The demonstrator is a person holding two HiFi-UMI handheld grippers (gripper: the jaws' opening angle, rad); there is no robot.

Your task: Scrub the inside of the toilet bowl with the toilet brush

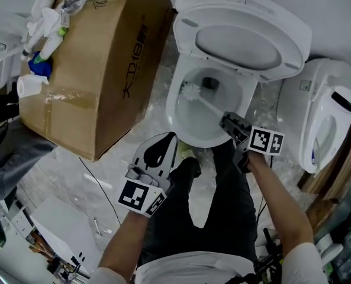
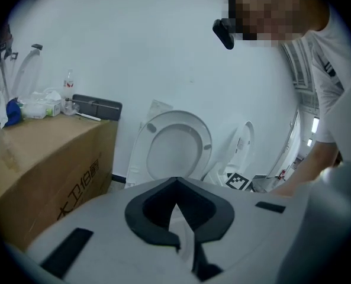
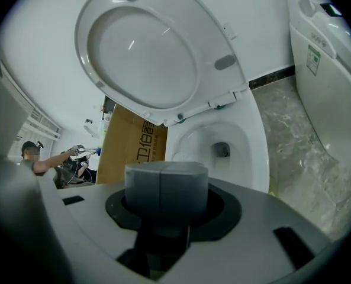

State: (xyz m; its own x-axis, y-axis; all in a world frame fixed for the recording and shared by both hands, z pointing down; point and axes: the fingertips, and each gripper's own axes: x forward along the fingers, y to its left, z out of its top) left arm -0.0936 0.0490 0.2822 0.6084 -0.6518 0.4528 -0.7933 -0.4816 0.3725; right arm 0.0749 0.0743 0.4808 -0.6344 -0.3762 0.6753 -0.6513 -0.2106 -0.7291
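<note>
My right gripper (image 1: 228, 123) has its jaws clenched on the toilet brush (image 1: 190, 92) handle. The bristle head sits inside the toilet bowl (image 1: 193, 123), beside its drain. My left gripper (image 1: 166, 144), jaws pressed together and empty, hangs just outside the bowl's front rim.

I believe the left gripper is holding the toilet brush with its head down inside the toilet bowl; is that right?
Not quite: it is the right gripper that holds the toilet brush, its jaws closed on the handle, as the head view shows. The rest stands: the brush head is down inside the toilet bowl.
</note>
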